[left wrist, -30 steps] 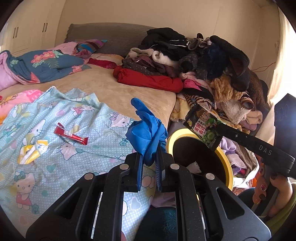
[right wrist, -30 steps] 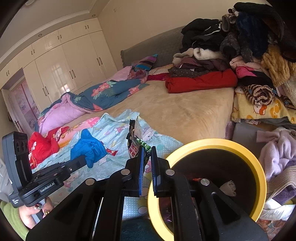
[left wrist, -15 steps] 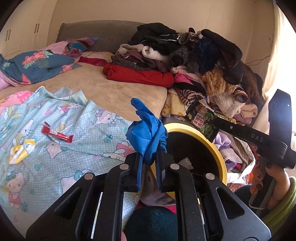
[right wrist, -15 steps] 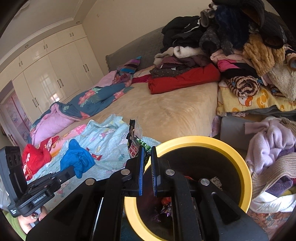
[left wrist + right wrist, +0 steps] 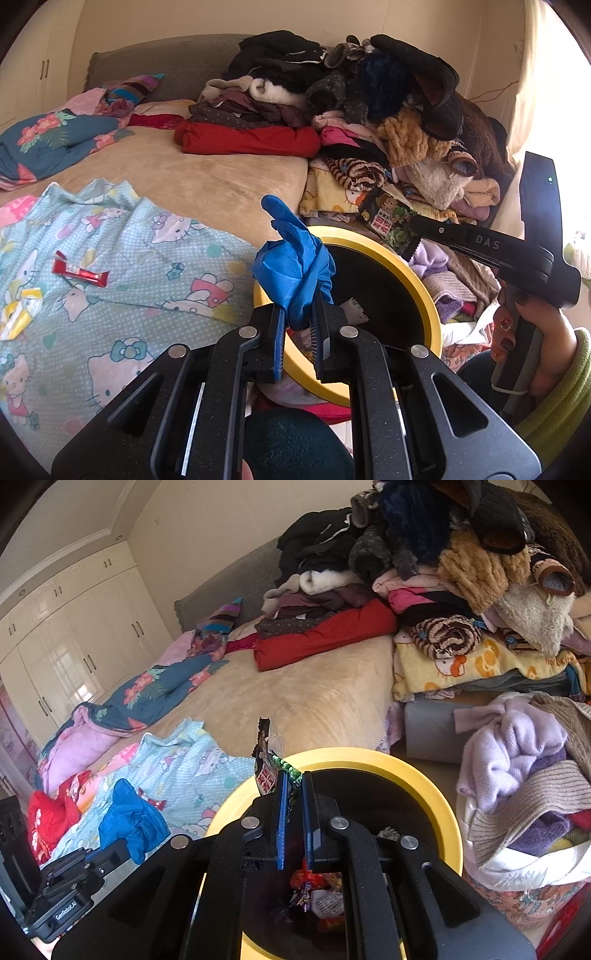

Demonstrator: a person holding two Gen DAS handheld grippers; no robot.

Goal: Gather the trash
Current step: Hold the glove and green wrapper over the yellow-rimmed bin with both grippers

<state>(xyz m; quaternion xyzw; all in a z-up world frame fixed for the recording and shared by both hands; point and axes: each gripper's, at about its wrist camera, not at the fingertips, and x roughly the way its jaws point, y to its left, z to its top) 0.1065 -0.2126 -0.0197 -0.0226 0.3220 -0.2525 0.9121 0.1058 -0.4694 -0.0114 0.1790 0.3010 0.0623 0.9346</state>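
My left gripper (image 5: 300,314) is shut on a crumpled blue glove (image 5: 293,258), held over the near-left rim of the yellow-rimmed black bin (image 5: 424,291). My right gripper (image 5: 293,786) is shut on a dark green snack wrapper (image 5: 267,764), which sticks up above the bin's (image 5: 424,775) far rim. The same wrapper (image 5: 388,221) shows in the left wrist view beyond the bin, pinched in the right gripper (image 5: 415,225). From the right wrist view, the left gripper (image 5: 125,845) with the glove (image 5: 129,821) sits low at left. Wrappers lie in the bin's bottom (image 5: 314,890).
A red wrapper (image 5: 79,273) and a yellow-white wrapper (image 5: 18,314) lie on the Hello Kitty sheet (image 5: 129,295). A tall heap of clothes (image 5: 388,110) covers the bed's right side. A white basket of knitwear (image 5: 528,775) stands right of the bin. White wardrobes (image 5: 74,627) line the wall.
Both grippers have moved toward the bin, which now looms larger and more central in both views. The glove and the snack wrapper stay pinched as before.
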